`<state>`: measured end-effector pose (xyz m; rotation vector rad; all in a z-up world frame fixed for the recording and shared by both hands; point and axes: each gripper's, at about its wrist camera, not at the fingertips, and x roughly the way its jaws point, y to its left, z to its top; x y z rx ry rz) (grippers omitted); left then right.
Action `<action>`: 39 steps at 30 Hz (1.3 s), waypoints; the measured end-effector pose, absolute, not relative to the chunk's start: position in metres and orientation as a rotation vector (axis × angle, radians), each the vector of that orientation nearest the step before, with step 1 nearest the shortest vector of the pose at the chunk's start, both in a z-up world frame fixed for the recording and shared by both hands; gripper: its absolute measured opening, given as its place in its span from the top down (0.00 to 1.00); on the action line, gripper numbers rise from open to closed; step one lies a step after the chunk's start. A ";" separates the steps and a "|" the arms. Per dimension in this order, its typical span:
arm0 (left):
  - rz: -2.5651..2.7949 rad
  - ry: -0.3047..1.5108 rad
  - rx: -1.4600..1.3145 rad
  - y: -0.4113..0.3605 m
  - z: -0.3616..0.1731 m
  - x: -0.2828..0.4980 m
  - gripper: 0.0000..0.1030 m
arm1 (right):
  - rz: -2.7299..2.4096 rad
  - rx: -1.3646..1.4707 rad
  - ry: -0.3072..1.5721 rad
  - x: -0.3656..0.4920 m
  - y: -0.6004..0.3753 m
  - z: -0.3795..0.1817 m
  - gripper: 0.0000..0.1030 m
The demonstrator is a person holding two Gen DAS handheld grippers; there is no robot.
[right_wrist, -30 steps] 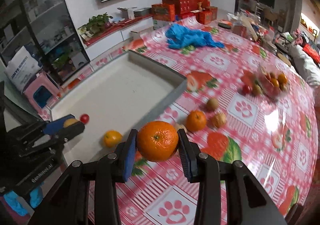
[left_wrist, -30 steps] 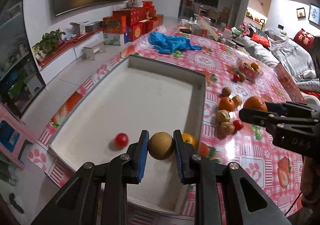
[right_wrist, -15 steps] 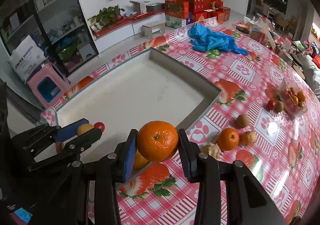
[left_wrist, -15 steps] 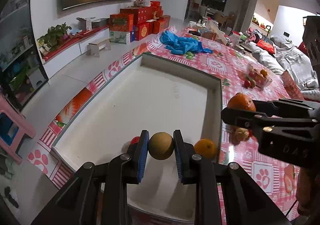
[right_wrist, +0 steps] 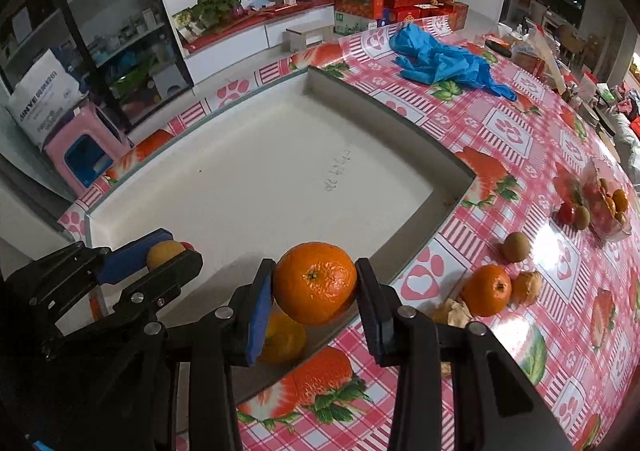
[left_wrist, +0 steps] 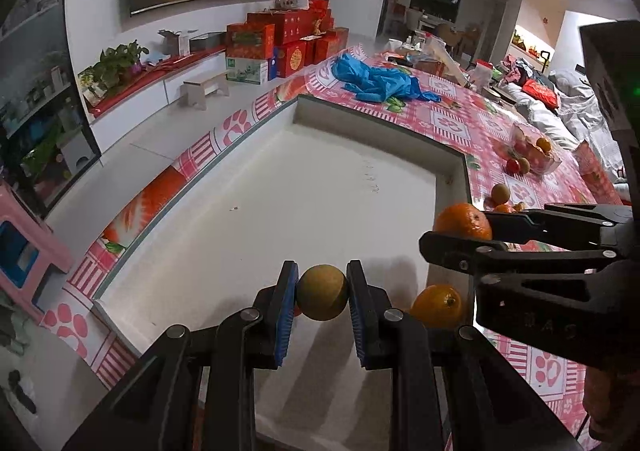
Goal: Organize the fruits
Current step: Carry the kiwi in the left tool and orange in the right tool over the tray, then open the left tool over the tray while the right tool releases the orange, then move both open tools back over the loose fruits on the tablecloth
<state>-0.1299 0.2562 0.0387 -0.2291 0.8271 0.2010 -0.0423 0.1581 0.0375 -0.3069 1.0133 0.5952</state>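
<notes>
- Left gripper: clenched on brownish round fruit, above tray near corner.
- Right gripper: grasping large orange, over tray near edge.
- Done: small orange in tray.
- Left: loose fruit on tablecloth, right of tray.

My tray fills the frame's centre; one orange lies in its near corner. Right of it, on the tablecloth, sit a kiwi and another orange; gloves lie behind.
</notes>
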 end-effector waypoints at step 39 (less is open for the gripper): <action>0.207 0.811 -0.139 0.211 0.062 -0.134 0.02 | 0.458 -0.004 1.008 -0.037 0.046 0.058 0.00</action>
